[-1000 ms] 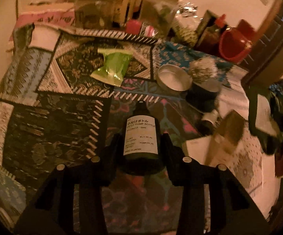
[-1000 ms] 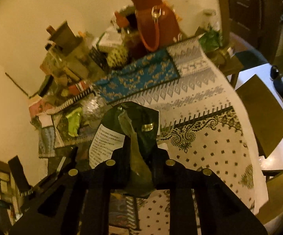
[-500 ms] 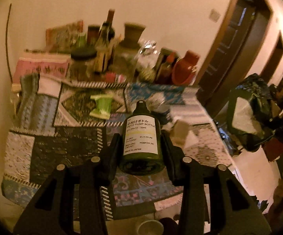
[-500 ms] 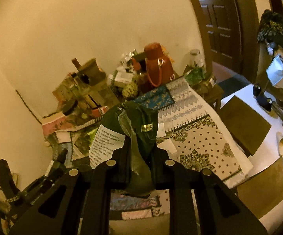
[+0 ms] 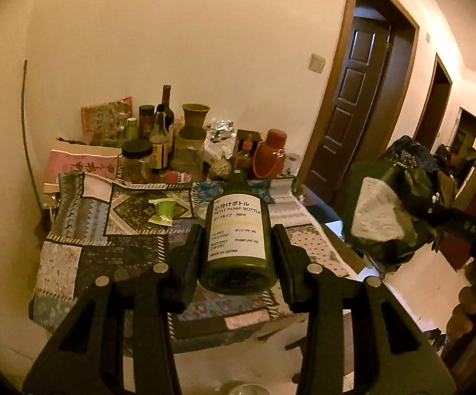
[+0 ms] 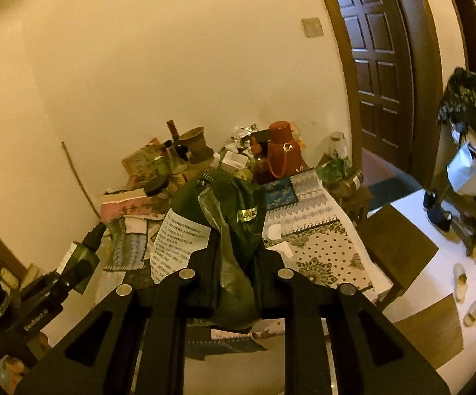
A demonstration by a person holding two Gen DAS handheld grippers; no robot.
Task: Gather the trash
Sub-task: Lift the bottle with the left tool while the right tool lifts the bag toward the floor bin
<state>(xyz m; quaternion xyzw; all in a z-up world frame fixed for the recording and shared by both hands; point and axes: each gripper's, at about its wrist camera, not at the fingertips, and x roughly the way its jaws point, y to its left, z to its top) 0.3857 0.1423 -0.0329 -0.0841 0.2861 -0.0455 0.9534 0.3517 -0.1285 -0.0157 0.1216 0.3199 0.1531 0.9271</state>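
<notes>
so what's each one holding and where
Left hand-held gripper clamps the green bottle by its lower body, near the base. Right hand-held gripper pinches the green bag at its bunched lower part.

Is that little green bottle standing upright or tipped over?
Tipped. The green bottle lies lengthwise between the left gripper fingers, its base facing the camera, neck pointing away.

A dark green bottle point(image 5: 236, 230) with a white label printed in black. A dark green bag point(image 6: 234, 220) bearing a white printed sheet. Patchwork tablecloth point(image 5: 83, 230) in blue, black and white geometric patterns. A lime-green wrapper point(image 5: 163, 210). A red jug point(image 5: 269, 154).
</notes>
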